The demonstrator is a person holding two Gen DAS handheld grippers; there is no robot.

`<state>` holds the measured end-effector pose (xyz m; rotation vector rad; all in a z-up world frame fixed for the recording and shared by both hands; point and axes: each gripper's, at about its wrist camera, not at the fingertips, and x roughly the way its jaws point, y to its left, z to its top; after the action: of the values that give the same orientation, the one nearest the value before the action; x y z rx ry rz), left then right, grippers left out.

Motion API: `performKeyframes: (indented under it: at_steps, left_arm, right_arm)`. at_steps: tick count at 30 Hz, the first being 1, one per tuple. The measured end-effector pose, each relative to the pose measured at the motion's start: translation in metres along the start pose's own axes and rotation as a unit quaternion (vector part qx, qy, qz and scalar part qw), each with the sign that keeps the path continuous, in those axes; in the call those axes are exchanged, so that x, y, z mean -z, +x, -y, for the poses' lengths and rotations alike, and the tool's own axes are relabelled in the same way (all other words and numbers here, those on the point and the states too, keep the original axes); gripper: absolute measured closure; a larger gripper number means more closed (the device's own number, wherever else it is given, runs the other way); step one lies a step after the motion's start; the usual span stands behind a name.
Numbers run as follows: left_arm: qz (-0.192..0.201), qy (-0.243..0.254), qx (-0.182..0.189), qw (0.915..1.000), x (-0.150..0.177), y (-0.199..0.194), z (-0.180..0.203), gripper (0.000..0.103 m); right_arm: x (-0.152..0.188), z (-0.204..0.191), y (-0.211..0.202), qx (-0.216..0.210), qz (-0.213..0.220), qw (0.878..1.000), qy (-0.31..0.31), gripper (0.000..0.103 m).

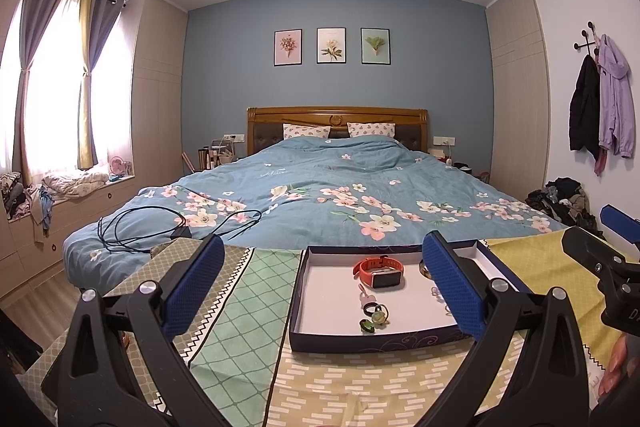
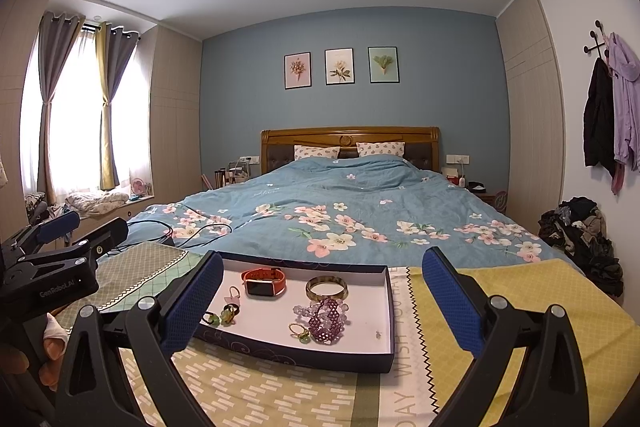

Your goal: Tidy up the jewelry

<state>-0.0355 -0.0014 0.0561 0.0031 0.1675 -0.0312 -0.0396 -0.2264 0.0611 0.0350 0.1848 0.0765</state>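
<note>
Resting in tray: orange-strapped smartwatch [image 2: 264, 281], gold bangle [image 2: 326, 287], purple beaded bracelet [image 2: 326, 320], small rings [image 2: 224, 314]; all loose on the white floor
Tray: shallow dark-blue box [image 2: 280, 355], lying on a patterned cloth [image 2: 500, 307] at the foot of the bed [image 2: 340, 203]
Left gripper [image 1: 324, 287]: released, fingers spread wide, holding nothing; poised near the tray
Right gripper [image 2: 322, 297]: released, equally spread, empty; tray between its fingers in view
</note>
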Motion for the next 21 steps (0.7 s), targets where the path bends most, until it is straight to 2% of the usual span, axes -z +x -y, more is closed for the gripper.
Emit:
performKeyframes:
  at_steps: [9,16,19,21]
  left_arm:
    - [-0.01,0.001,0.007,0.9999,0.001,0.004,-0.003,0.005]
    - [-0.03,0.004,0.007,0.9995,0.004,0.012,-0.004,0.005]
    - [-0.045,-0.003,0.005,0.999,0.005,0.017,-0.012,0.005]
    - [-0.06,-0.008,0.006,0.9981,0.006,0.023,-0.019,0.005]
  right_arm:
    - [0.0,0.003,0.003,0.001,-0.005,1.0,-0.004,0.007]
    - [0.001,0.012,0.007,-0.005,-0.03,0.999,-0.014,0.007]
    - [0.005,0.031,0.02,0.003,-0.089,0.996,-0.016,0.007]
    - [0.013,0.056,0.042,0.027,-0.17,0.985,-0.02,0.007]
